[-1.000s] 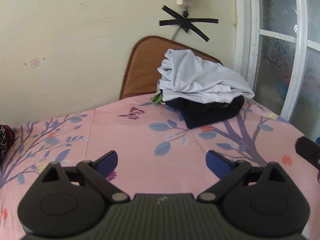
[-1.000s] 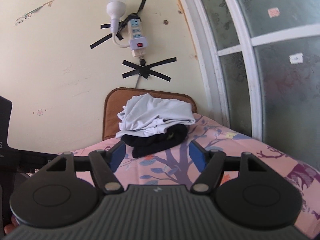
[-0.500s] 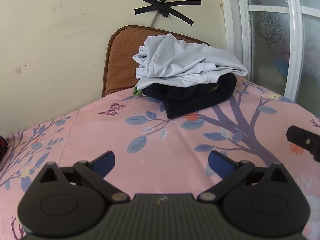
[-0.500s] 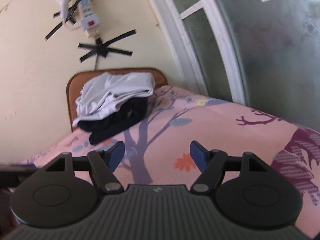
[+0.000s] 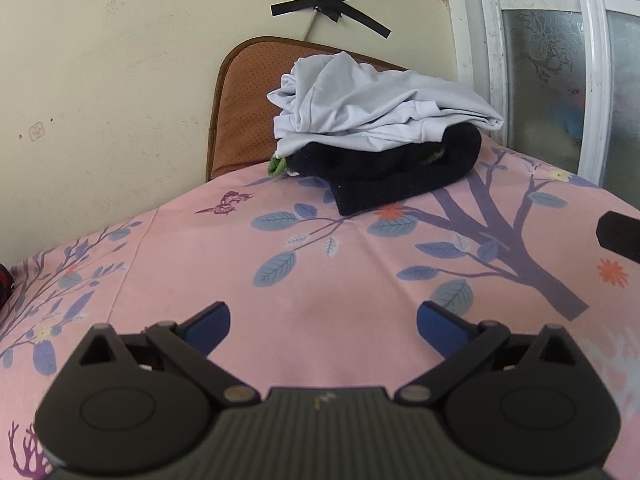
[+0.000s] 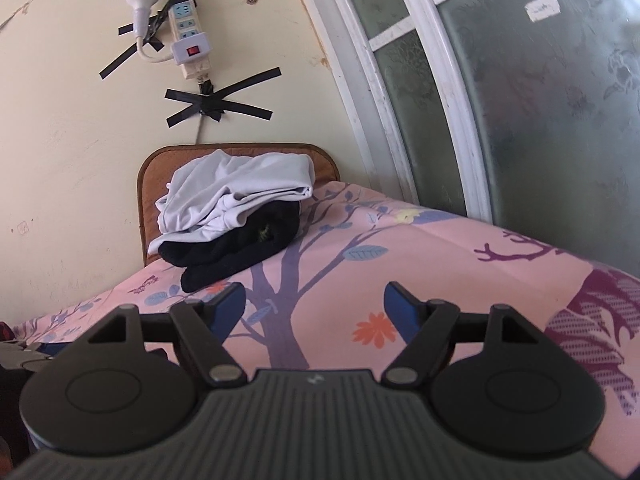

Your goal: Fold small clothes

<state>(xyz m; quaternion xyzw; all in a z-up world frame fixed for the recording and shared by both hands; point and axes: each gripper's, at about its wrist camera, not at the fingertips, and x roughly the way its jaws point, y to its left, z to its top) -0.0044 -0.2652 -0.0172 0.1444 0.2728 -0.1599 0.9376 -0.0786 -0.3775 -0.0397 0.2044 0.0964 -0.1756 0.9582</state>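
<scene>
1. Two garments sit stacked at the far end of the table [image 5: 320, 280], against the brown chair back [image 5: 240, 120]: a pale grey-white garment [image 5: 372, 104] on top, a black garment [image 5: 392, 176] beneath, with a bit of green fabric [image 5: 277, 165] poking out at the left edge. The pink floral tablecloth [image 6: 440, 240] in front of the pile is bare.

2. Risk, as you reach in: the pale garment is loosely bunched, so a pinch on a single fold may drag the whole stack toward you, or lift both pieces together. Aim for an edge of the top layer only.

3. Risk: the tablecloth is thin and creased. A low approach could catch the cloth with the garment and pull it along.

4. Risk: the pile is close to the wall and chair back, leaving little room behind it. Overshooting would likely push clothes off the far edge.

5. Your left hand-held gripper [image 5: 322, 326] is released, jaws wide, nothing between them, angled down over the bare cloth, well short of the pile.

6. Your right hand-held gripper [image 6: 314, 312] is also released and empty, pointing nearly level toward the stack. Its dark tip shows at the right edge of the left wrist view.
</scene>
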